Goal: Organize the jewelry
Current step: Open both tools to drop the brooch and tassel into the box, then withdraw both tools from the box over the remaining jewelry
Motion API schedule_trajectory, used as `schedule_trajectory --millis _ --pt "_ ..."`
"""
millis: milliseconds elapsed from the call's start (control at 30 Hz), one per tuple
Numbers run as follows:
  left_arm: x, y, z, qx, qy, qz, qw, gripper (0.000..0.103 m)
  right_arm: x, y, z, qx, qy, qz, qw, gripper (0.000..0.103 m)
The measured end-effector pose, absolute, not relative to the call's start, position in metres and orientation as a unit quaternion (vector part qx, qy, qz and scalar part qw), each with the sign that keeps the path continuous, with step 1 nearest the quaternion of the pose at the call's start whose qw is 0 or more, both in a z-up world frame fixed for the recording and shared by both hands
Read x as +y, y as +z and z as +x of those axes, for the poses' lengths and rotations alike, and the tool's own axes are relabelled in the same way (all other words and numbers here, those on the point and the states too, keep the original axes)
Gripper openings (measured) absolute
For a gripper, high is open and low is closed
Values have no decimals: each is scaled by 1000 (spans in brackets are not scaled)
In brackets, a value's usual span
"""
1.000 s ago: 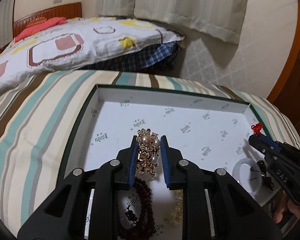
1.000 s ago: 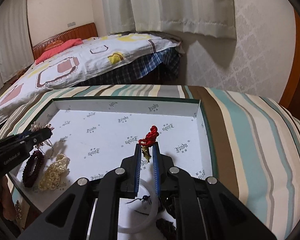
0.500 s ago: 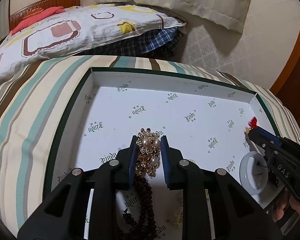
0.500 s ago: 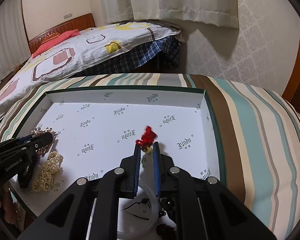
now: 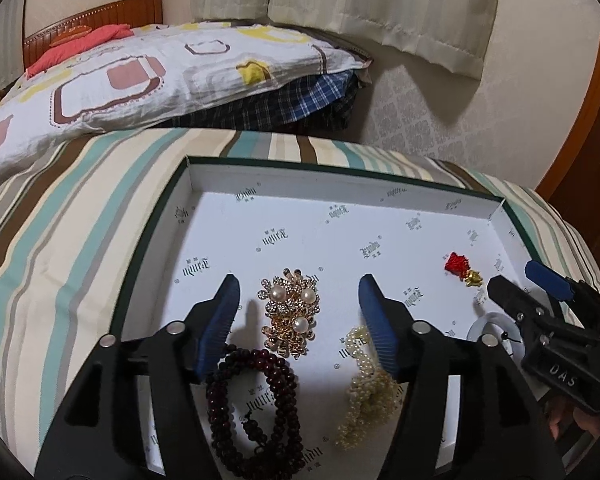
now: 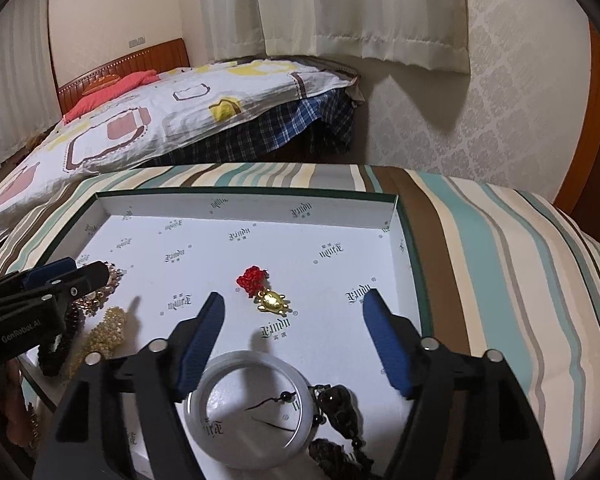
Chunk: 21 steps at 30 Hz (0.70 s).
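A gold brooch with pearls (image 5: 292,314) lies flat on the white floor of the shallow box (image 5: 340,200). My left gripper (image 5: 296,300) straddles it with jaws opening, pads clear of it. A dark red bead bracelet (image 5: 256,396) and a cream pearl strand (image 5: 364,392) lie nearer the camera. In the right wrist view, a gold charm with a red knot (image 6: 262,290) rests on the box floor just beyond my right gripper (image 6: 292,306), whose jaws are opening with nothing pressed between them. A white bangle (image 6: 252,404) lies below that gripper.
The box has a dark green rim (image 6: 408,232) and sits on a striped cloth (image 6: 500,264). Dark beads (image 6: 340,404) lie beside the bangle. A bed with a patterned quilt (image 5: 140,76) stands behind, and a wooden door (image 5: 596,128) is at the right.
Both grippers have opened. The brooch has left the left gripper's pads and the red-knot charm the right gripper's; both now lie on the box floor.
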<state>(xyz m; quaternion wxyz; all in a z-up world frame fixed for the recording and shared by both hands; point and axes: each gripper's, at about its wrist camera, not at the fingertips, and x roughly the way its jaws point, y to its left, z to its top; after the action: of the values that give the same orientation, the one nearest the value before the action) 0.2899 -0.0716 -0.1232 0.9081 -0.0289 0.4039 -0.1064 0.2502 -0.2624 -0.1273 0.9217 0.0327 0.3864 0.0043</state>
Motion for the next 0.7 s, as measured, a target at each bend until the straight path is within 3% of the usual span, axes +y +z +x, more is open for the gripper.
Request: schedule_trajectory --millis 167,700 --pt "-68 -111 279 385 -107 -33 916 69 -262 -120 240 376 5 37 926 79" --pt "-37 -83 219 337 -99 -37 936 70 -255 -102 185 346 -17 44 937 84"
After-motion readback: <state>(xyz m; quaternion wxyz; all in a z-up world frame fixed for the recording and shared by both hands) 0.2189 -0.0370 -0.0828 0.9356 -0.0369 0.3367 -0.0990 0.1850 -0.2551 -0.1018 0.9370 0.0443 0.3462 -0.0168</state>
